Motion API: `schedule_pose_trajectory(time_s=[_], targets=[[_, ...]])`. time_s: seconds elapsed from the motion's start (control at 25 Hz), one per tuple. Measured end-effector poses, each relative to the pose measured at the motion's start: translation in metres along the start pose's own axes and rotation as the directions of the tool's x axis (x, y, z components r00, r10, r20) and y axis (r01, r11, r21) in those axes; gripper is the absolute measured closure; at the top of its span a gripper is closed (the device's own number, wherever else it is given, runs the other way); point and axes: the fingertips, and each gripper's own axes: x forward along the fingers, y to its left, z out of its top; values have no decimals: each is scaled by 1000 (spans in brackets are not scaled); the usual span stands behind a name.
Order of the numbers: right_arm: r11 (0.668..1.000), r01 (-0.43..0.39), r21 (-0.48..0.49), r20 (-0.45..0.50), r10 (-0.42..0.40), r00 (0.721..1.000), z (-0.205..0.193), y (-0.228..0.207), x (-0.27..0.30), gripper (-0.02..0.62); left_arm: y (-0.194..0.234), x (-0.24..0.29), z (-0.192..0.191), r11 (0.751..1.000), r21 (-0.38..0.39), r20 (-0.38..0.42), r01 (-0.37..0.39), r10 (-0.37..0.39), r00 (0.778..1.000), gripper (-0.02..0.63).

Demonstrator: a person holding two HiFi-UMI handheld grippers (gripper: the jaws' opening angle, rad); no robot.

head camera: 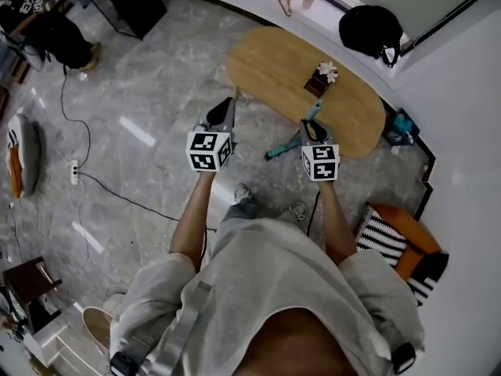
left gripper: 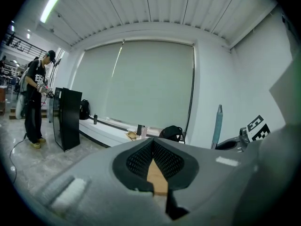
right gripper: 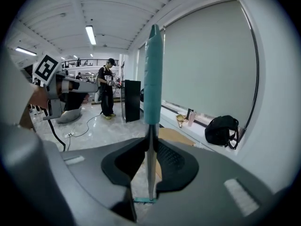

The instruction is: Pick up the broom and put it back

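Note:
The broom has a teal grip [right gripper: 153, 74], a metal shaft [right gripper: 150, 164] and a teal head [head camera: 275, 152] low near the floor by the table's near edge. It stands upright between the jaws of my right gripper [right gripper: 151, 132], which is shut on the shaft just below the grip. In the head view the right gripper [head camera: 315, 111] is held out over the table's near edge. Beside it to the left, my left gripper [head camera: 227, 105] is held out level; its pads meet at the tips with nothing between them [left gripper: 153, 142]. The left gripper view shows the broom's grip [left gripper: 218, 125] at the right.
An oval wooden table [head camera: 266, 65] lies ahead, bearing a small brown box with a flower [head camera: 319, 81]. A black backpack [head camera: 371, 28] rests on the white ledge. A striped cushion [head camera: 385, 240] is at the right, a power strip [head camera: 74, 171] with cables and a person [head camera: 48, 31] at the left.

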Motion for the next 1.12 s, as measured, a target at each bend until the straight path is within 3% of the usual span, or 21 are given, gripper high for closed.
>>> schedule_pose_trajectory(time_s=[0.4, 0.76, 1.12], targets=[[997, 53, 62, -19, -52, 998, -20, -8, 39, 515, 6, 32, -33, 996, 28, -89, 82, -79, 993, 606], [996, 29, 80, -49, -25, 998, -72, -19, 84, 515, -3, 64, -98, 997, -22, -168, 71, -74, 983, 606], [995, 30, 95, -71, -23, 997, -121, -36, 118, 515, -12, 101, -154, 996, -88, -175, 32, -47, 983, 606]])
